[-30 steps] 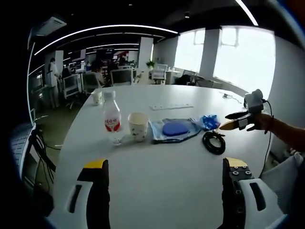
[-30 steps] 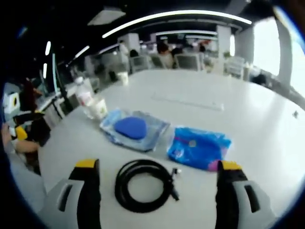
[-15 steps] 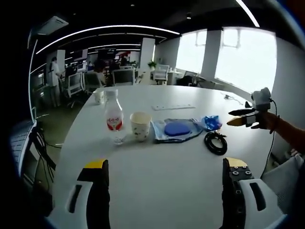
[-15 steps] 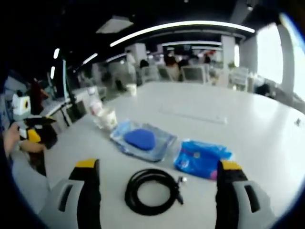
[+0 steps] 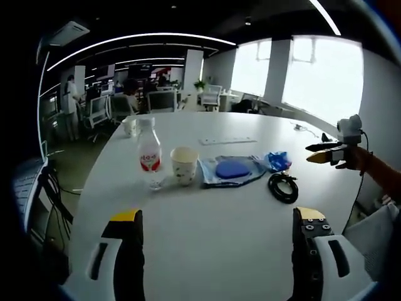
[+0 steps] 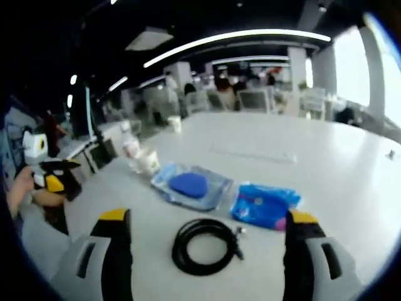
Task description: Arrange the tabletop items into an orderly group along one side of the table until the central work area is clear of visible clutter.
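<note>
1. Clutter sits in a loose row across the middle of the white table (image 5: 207, 251): a water bottle (image 5: 148, 153), a paper cup (image 5: 183, 165), a clear pouch with a blue pad (image 5: 232, 169) inside it, a blue packet (image 5: 276, 160) and a coiled black cable (image 5: 282, 187).

2. Both pairs of tongs are spread wide and hold nothing. The left gripper (image 5: 216, 219) hangs over bare tabletop, well short of the row. The right gripper (image 6: 207, 219) faces the cable (image 6: 207, 246), which lies between its jaws and just ahead of their tips.

3. The relation that matters: the cable is the nearest thing to the right gripper, almost centred in its opening, with the packet (image 6: 264, 204) just beyond to the right and the pouch (image 6: 190, 185) beyond to the left. The coil is roughly round, so no long axis dictates the approach; its plug end points toward the packet.

4. I judge the right hand is the better placed for a first pick, and the bottle and cup are nearer the left.

5. The left gripper view shows the right gripper (image 5: 327, 152) off to the side, raised above the table edge. The right gripper view shows the left gripper (image 6: 51, 182) in a hand, low at the far left, plus the bottle (image 6: 130, 148) and cup (image 6: 149, 160), which are blurred.
</note>
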### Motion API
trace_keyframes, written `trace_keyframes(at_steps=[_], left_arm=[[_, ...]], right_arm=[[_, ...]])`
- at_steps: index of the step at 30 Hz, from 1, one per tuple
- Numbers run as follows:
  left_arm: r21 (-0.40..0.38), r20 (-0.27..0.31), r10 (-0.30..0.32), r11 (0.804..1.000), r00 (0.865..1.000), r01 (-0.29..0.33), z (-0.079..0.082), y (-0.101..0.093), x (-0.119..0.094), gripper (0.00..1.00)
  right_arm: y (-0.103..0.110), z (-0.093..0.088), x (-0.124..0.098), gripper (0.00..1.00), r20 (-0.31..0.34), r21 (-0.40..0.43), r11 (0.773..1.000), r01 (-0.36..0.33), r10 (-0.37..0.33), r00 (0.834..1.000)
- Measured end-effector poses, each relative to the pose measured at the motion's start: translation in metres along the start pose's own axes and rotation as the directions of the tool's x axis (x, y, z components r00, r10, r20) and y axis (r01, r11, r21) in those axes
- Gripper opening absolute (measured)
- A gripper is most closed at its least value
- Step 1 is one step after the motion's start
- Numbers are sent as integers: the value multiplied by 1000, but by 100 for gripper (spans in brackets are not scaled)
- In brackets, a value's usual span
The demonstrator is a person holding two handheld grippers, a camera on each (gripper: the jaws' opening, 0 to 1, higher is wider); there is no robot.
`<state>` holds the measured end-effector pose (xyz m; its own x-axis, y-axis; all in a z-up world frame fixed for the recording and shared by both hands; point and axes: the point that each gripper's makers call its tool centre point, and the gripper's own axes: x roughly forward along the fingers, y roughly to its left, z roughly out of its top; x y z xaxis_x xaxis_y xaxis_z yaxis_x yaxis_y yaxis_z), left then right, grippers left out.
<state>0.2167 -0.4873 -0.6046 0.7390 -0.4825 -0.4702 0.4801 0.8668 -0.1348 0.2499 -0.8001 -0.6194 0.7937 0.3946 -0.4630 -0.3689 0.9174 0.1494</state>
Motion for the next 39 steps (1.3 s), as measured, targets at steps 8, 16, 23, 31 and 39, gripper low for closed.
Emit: trace_keyframes(at_steps=[8, 16, 23, 31, 39], left_arm=[[3, -1, 0, 1000, 1000, 0, 0, -1, -1, 100], [7, 2, -7, 1000, 1000, 7, 1, -5, -1, 100], [14, 24, -13, 1000, 1000, 13, 6, -9, -5, 100], [9, 31, -12, 1000, 999, 12, 3, -10, -10, 100], [2, 38, -16, 1000, 999, 16, 3, -12, -15, 100]], right_arm=[[3, 0, -18, 100, 18, 3, 1000, -4, 4, 1000], [6, -2, -35, 100, 32, 14, 1000, -5, 4, 999], [13, -3, -50, 100, 45, 13, 1000, -9, 8, 999], [21, -7, -65, 100, 45, 13, 1000, -18, 18, 999], [27, -16, -75, 100, 30, 7, 1000, -15, 15, 999]])
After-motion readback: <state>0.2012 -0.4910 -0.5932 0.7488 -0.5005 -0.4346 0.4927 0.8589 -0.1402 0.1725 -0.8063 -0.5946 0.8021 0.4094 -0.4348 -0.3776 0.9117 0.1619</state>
